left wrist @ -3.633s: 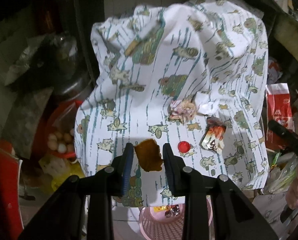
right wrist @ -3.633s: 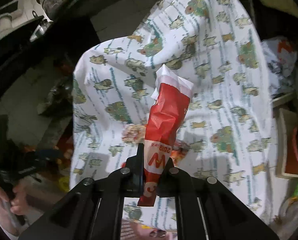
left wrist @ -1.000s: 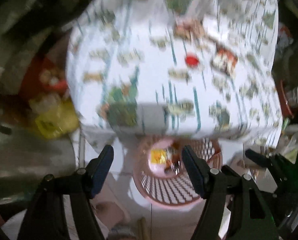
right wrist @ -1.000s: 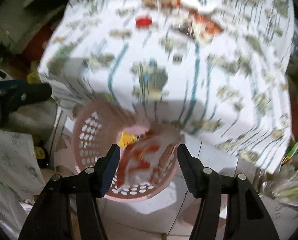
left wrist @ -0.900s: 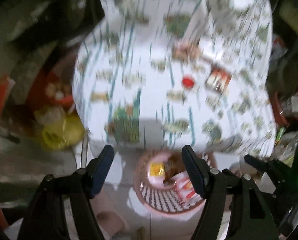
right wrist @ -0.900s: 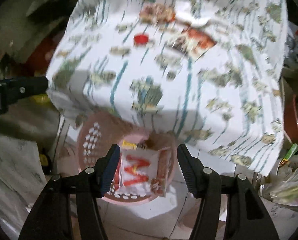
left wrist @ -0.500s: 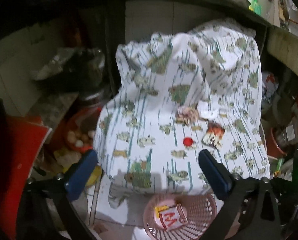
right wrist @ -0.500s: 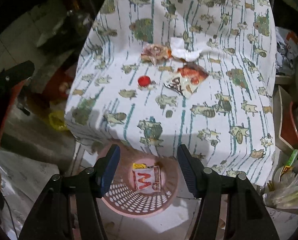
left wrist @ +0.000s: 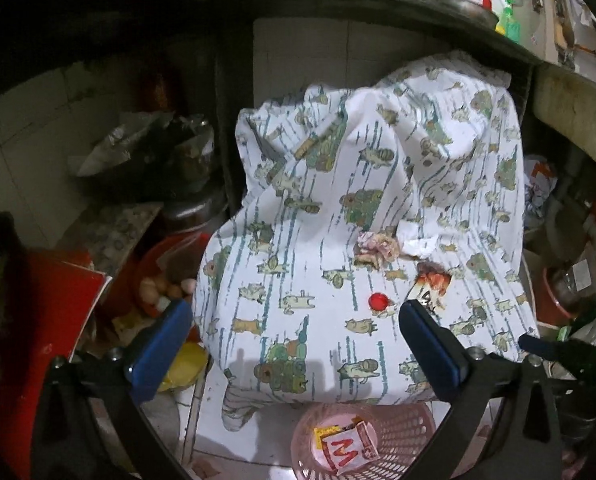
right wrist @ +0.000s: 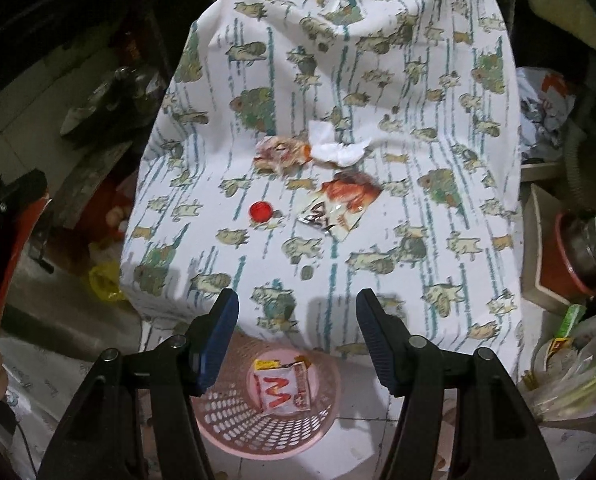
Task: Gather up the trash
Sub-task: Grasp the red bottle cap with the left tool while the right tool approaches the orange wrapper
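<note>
Trash lay on the printed cloth (right wrist: 378,60): a red cap (right wrist: 260,211), a torn snack wrapper (right wrist: 340,204), a white tissue (right wrist: 332,146) and a crumpled wad (right wrist: 279,153) touching it. Below the cloth's edge, the pink basket (right wrist: 234,432) held a red-and-white packet (right wrist: 283,387). My left gripper (left wrist: 294,342) and right gripper (right wrist: 296,330) both had fingers spread wide, holding nothing.

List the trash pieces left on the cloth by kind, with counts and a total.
Red cap: 1
Foil wrapper: 1
White tissue: 1
Crumpled pinkish wrapper: 1
Total: 4 on the cloth; both grippers hold nothing.
</note>
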A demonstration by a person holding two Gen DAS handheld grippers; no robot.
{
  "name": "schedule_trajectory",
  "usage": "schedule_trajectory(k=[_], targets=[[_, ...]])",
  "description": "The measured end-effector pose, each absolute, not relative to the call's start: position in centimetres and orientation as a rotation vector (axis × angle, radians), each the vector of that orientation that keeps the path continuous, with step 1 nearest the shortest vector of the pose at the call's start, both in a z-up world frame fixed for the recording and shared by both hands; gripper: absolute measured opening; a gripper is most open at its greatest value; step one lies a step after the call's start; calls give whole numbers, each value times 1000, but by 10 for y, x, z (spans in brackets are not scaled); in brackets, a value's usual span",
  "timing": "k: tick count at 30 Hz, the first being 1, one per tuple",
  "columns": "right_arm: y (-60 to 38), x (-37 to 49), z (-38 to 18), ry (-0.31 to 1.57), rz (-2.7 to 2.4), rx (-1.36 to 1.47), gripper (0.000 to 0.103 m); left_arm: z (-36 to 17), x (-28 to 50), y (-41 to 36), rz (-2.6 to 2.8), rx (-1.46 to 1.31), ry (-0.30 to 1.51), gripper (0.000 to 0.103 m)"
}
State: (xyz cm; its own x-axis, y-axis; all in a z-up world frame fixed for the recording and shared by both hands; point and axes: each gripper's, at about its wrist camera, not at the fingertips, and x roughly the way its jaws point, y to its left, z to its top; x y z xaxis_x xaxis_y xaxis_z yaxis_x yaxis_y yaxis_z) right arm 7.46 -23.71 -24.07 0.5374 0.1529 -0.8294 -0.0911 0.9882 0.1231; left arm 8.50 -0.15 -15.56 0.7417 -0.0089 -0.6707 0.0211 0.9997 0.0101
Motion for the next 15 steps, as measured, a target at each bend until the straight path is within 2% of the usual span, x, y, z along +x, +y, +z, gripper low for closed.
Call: schedule_trajectory(k=[5, 10, 15], targets=[[-239, 103, -212, 961, 171, 0, 63, -139, 112, -15, -50, 70, 759, 103], [-264, 137, -172, 899, 118, 73, 63, -123, 141, -18, -51, 65, 741, 103], [-282, 147, -182, 826, 23, 21, 68, -151, 163, -5, -16, 19, 784, 103]])
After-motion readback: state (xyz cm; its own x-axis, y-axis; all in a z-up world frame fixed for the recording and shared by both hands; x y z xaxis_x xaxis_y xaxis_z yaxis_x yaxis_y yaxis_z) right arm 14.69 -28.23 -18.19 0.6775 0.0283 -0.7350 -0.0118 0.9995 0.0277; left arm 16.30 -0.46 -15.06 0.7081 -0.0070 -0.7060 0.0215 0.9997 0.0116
